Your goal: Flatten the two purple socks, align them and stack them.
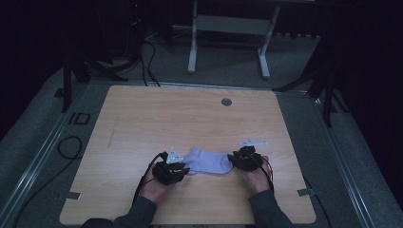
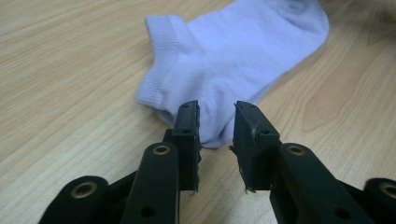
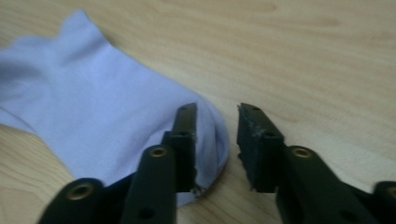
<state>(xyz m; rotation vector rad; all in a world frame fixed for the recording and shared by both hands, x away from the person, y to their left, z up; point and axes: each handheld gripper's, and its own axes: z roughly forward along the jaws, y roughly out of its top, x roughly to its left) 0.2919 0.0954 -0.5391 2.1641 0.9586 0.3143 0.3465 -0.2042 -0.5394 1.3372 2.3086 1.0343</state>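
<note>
A pale lilac sock point(image 1: 209, 160) lay flat on the wooden surface point(image 1: 142, 118), between the left hand-held gripper point(image 2: 215, 133) and the right hand-held gripper point(image 3: 215, 140) — both stood open, pads parted, pressing nothing. The sock's heel end sat at the left one's gap, its toe partly hidden behind the right one's jaw — the high view was too dim for detail.

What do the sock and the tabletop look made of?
Sock: soft knit fabric, likely cotton blend, matte pale lilac; ribbed cuff and fine weave show. Tabletop: probably wood-grain laminate, smooth light finish; printed-looking grain, rounded corners.
</note>
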